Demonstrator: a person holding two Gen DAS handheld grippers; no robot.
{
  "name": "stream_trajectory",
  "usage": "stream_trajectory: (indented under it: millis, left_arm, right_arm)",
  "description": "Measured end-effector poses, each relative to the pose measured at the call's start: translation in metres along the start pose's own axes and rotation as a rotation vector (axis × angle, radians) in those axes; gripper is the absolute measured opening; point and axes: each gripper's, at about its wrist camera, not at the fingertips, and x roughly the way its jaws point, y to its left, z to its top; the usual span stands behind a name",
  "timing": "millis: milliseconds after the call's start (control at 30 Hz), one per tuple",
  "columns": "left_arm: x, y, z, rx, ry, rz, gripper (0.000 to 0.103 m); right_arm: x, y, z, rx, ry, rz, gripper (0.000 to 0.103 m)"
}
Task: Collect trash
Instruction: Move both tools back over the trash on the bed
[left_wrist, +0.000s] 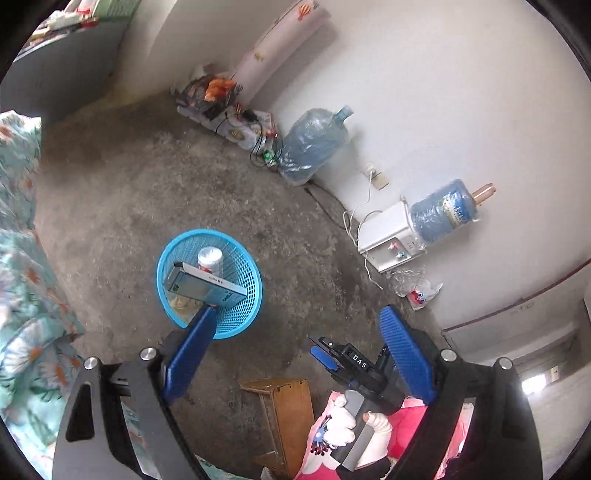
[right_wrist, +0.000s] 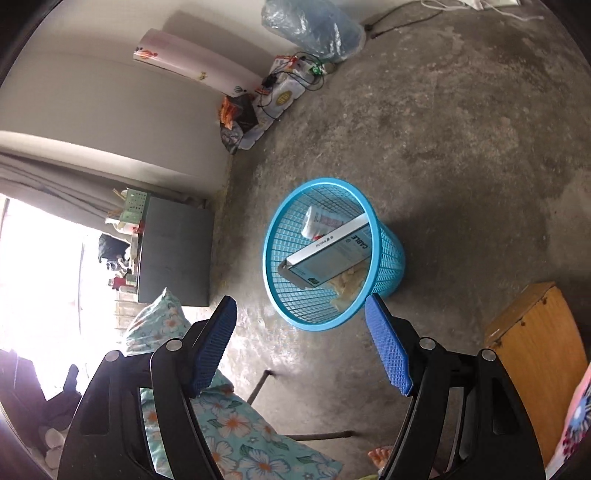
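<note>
Blue basket (right_wrist: 332, 254) at frame centre on the floor (right_wrist: 461, 129), holding a box (right_wrist: 325, 254), a can (right_wrist: 317, 220) and crumpled paper (right_wrist: 349, 290), the box propped against the rim. Left gripper (left_wrist: 301, 314) and right gripper (right_wrist: 301, 302) both spread wide, empty, hovering above, likely between drops.

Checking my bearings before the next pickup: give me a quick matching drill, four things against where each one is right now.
Things:
1. cable box
2. white can
3. wooden stool
4. large water jug

Places:
A. against the white wall
B. on the bare floor beside the blue basket
C. propped slantwise across the basket's inside
D. in the basket, behind the box

Pairs: 1-C, 2-D, 3-B, 4-A
</note>
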Motion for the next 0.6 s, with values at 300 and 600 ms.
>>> stream_trajectory:
  millis: [300, 600]
  left_arm:
    - [-0.207, 0.018, -0.072, 0.059, -0.360, 0.032, 0.097]
    - [-0.385, 0.106, -0.214, -0.174, -0.750, 0.284, 0.097]
  right_arm:
    - [-0.081, 0.124, -0.054, -0.488, -0.169, -0.026, 0.080]
    - [-0.125, 0.228, -0.157, -0.969, -0.360, 0.016, 0.095]
